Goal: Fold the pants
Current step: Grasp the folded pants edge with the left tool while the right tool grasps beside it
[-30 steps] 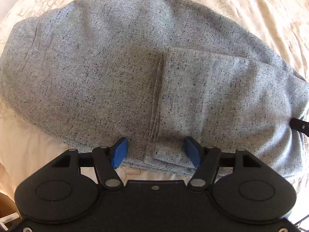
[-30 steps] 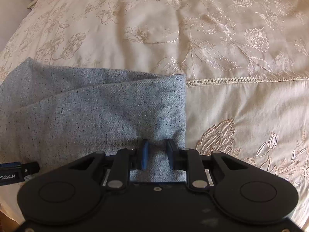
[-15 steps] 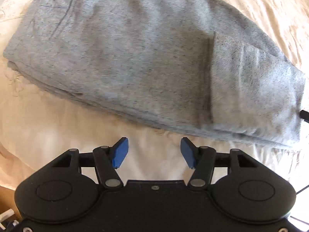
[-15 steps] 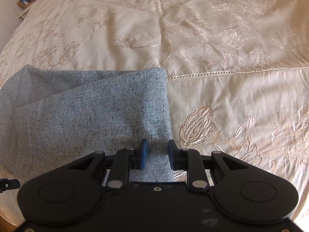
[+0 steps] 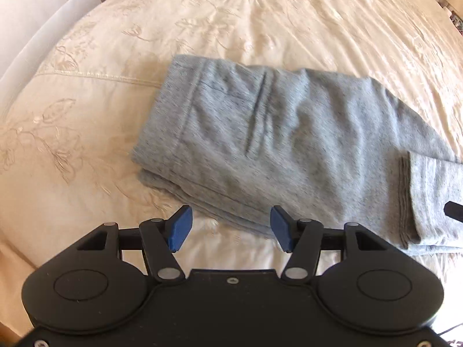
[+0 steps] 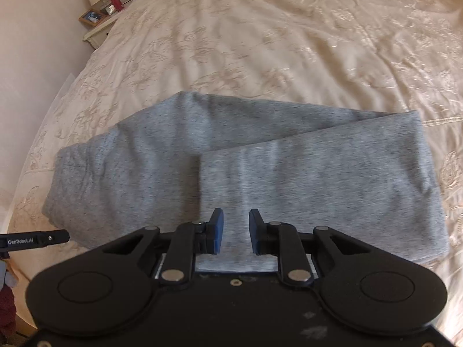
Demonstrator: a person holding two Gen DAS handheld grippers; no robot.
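Note:
The grey pants (image 5: pixel 283 144) lie folded on the cream bedspread, waistband end to the left in the left wrist view, leg cuffs folded over on the right. My left gripper (image 5: pixel 228 228) is open and empty, raised above the near edge of the pants. In the right wrist view the pants (image 6: pixel 260 170) lie flat with the folded leg layer on top. My right gripper (image 6: pixel 233 231) is open with a moderate gap, raised over the near edge of the folded leg, holding nothing.
The embroidered bedspread (image 6: pixel 289 43) spreads around the pants. A bedside table (image 6: pixel 99 29) with a lamp, a picture frame and small items stands far left by the wall. The left gripper's tip (image 6: pixel 34 240) shows at the left edge.
Both grippers have let go and pulled back and up from the pants. The right gripper opened wider. The pants now lie folded and free on the bed.

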